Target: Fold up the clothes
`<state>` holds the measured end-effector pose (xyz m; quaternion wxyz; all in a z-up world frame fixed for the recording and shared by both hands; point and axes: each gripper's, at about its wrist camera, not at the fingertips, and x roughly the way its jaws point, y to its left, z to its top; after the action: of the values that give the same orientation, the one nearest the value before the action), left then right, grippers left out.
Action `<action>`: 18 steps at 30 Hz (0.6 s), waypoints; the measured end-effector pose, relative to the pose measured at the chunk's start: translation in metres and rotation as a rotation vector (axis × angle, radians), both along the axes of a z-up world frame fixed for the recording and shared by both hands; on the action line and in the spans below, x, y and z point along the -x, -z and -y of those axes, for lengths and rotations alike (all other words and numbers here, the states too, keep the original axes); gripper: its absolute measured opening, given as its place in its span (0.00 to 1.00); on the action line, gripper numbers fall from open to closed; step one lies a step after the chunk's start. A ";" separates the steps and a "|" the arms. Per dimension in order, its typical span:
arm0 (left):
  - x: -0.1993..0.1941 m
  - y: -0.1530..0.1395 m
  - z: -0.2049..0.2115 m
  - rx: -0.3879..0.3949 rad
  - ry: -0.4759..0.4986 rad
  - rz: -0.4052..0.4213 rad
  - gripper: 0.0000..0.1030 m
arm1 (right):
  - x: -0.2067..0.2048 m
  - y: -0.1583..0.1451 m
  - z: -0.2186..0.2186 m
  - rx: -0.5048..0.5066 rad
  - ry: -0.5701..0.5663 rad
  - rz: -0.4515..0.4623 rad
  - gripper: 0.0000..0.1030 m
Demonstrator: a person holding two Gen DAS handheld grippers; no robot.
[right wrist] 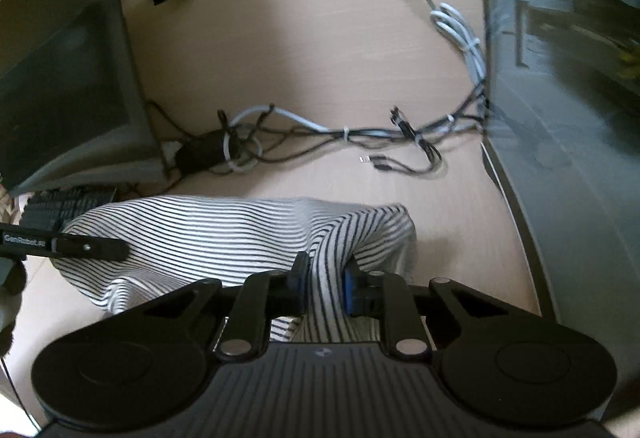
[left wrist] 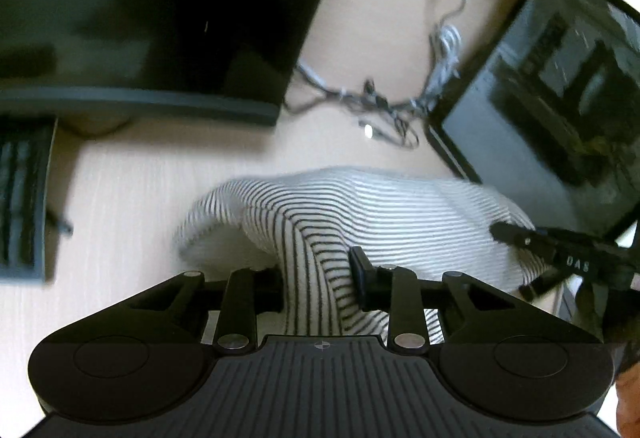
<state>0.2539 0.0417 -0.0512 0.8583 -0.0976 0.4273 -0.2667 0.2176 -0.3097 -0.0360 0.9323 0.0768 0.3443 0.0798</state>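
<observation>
Two grippers, each pinching the same striped garment (left wrist: 360,205) at frame centre, lifted off the pale desk (right wrist: 300,45). The left gripper (left wrist: 316,278) clamps a fold of cloth between nearly closed jaws; the right gripper (right wrist: 326,282) does likewise — one garment, one cable tangle (right wrist: 320,133), a monitor (left wrist: 160,9) upper left.

"GenRobot.AI" on left tool (right wrist: 64,244)

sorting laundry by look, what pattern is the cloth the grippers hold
White with thin dark stripes; the cloth shows best in the right wrist view.
</observation>
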 end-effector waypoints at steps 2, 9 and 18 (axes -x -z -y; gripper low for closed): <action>0.016 0.011 -0.002 0.000 0.020 -0.033 0.31 | 0.011 0.008 -0.002 -0.009 0.042 -0.027 0.16; 0.040 0.045 -0.013 -0.013 0.041 -0.111 0.37 | 0.040 0.043 -0.009 0.030 0.181 -0.104 0.21; 0.053 0.004 -0.037 0.005 0.031 0.017 0.44 | 0.077 0.018 -0.030 0.125 0.223 -0.076 0.30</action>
<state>0.2013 0.0783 -0.0556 0.8573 -0.0909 0.4209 -0.2820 0.1409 -0.2800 -0.0545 0.9247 0.0594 0.3729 -0.0491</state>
